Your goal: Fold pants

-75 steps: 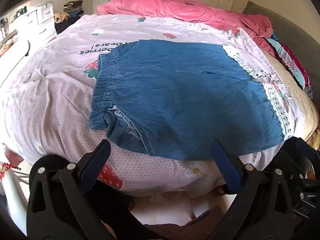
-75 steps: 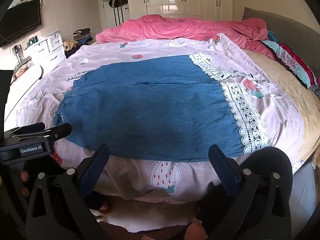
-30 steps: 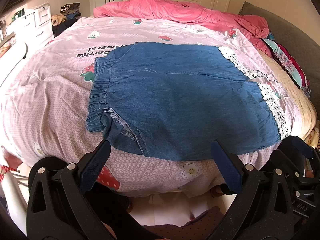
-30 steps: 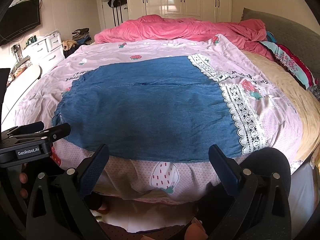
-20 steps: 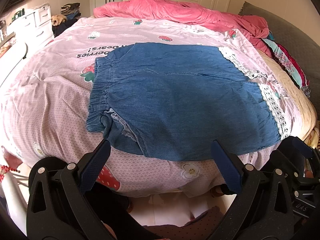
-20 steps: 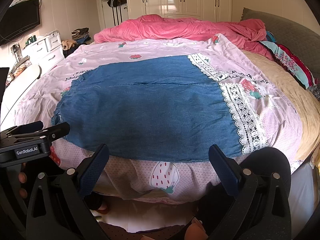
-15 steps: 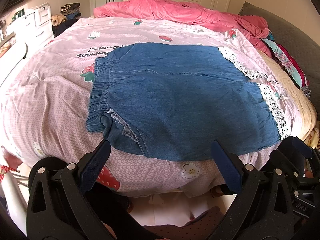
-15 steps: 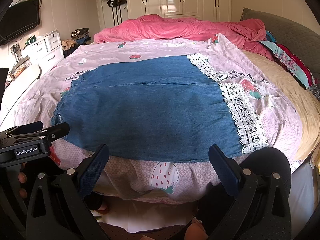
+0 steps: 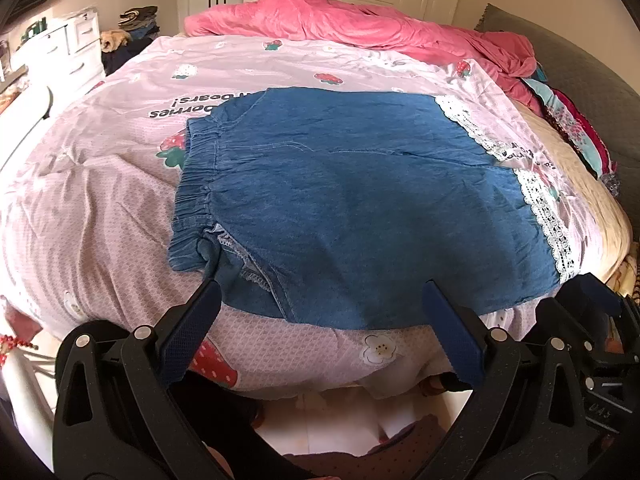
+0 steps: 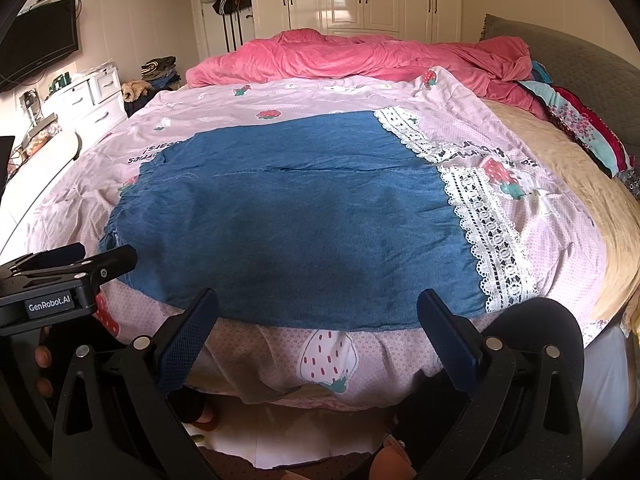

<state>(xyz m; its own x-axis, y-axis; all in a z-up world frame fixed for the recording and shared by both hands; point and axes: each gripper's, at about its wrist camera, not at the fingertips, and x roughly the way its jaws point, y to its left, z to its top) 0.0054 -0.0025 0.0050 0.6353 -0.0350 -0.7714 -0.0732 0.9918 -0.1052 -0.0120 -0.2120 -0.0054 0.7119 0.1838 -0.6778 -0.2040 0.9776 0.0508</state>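
Blue denim pants (image 9: 360, 208) with white lace hems lie spread flat on the pink strawberry bedsheet (image 9: 100, 184), elastic waistband at the left, hems at the right. They also show in the right wrist view (image 10: 288, 216). My left gripper (image 9: 320, 312) is open and empty, held just off the bed's near edge before the waistband corner. My right gripper (image 10: 316, 316) is open and empty, off the near edge before the pants' lower side. The left gripper's body (image 10: 60, 280) shows at the left of the right wrist view.
A crumpled pink duvet (image 10: 360, 56) lies along the far side of the bed. A grey headboard (image 10: 560, 52) and a patterned cloth (image 10: 580, 124) are at the right. White drawers (image 10: 88, 100) stand at the left. The floor (image 10: 280, 440) is below the grippers.
Almost nothing differs; both views have shifted only very slightly since 2.5 s ago. Both grippers stay open and the pants lie as before.
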